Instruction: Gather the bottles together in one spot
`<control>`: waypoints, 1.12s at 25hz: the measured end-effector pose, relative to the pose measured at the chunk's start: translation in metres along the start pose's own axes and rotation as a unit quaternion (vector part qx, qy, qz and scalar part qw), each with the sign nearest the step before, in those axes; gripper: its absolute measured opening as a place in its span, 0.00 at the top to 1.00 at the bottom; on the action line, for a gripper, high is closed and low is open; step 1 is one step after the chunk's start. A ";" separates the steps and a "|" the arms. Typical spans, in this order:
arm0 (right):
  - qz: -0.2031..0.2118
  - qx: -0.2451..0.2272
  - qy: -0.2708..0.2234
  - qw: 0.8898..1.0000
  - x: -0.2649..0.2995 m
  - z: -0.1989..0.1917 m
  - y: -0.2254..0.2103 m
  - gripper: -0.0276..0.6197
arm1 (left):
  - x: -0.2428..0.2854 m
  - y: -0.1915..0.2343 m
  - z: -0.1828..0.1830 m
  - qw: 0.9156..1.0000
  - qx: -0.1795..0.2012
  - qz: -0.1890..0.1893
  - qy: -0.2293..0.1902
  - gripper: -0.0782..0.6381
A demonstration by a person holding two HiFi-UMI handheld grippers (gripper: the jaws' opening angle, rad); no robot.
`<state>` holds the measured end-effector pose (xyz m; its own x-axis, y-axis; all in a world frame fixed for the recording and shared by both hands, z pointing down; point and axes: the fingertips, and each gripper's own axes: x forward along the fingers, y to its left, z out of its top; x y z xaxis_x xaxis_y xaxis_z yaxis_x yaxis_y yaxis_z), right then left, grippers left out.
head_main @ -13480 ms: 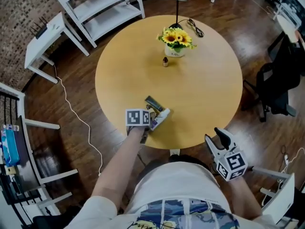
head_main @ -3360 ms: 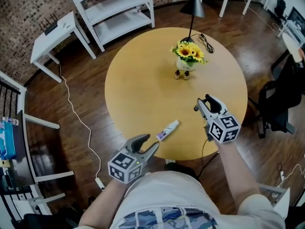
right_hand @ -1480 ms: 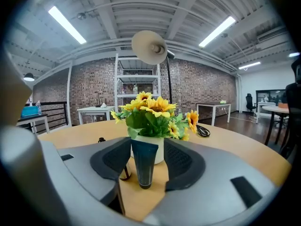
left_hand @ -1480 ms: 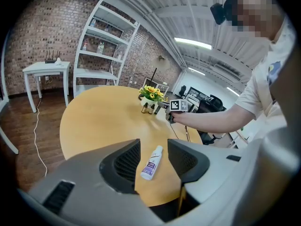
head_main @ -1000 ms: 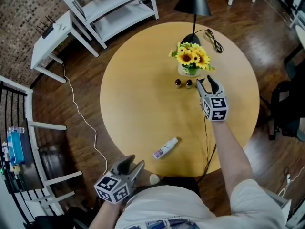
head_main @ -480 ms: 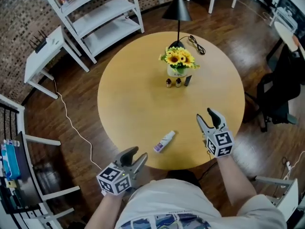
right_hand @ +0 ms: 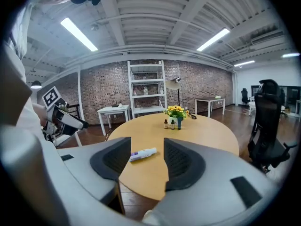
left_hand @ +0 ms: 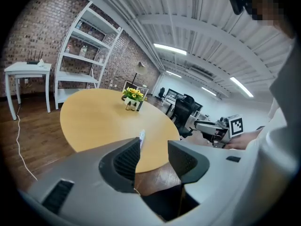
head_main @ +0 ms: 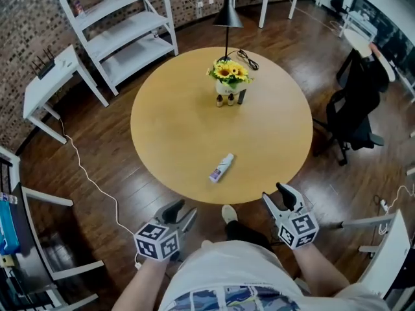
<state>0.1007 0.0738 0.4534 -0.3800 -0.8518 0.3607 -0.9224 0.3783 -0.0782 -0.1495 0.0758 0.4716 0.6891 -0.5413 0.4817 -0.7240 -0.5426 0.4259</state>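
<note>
White tube (head_main: 221, 168) lies apart from bottles (head_main: 228, 100) beside sunflowers (head_main: 227, 72).

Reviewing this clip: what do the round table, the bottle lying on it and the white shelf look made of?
The table is likely wood or wood-look laminate with a matte finish: even tan, no glare. The bottle is probably plastic: opaque white with a purple label. The shelf is painted white; whether wood or metal, I cannot tell.
</note>
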 end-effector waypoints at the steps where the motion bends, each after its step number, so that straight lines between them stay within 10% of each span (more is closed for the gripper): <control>1: 0.001 -0.003 0.004 1.000 -0.011 -0.005 0.012 0.58 | -0.009 -0.003 -0.010 1.000 -0.001 -0.002 0.001 0.63; 15: 0.011 -0.014 0.019 1.000 -0.077 -0.022 0.062 0.58 | -0.032 -0.040 -0.077 0.999 0.004 -0.033 0.015 0.62; 28: 0.031 0.008 0.024 0.999 -0.052 -0.007 -0.029 0.58 | 0.131 -0.009 -0.044 0.981 0.120 0.014 0.152 0.58</control>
<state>0.1475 0.1096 0.4437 -0.4329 -0.8084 0.3988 -0.8983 0.4235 -0.1168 -0.0541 0.0379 0.5647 0.6015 -0.3608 0.7128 -0.6892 -0.6855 0.2346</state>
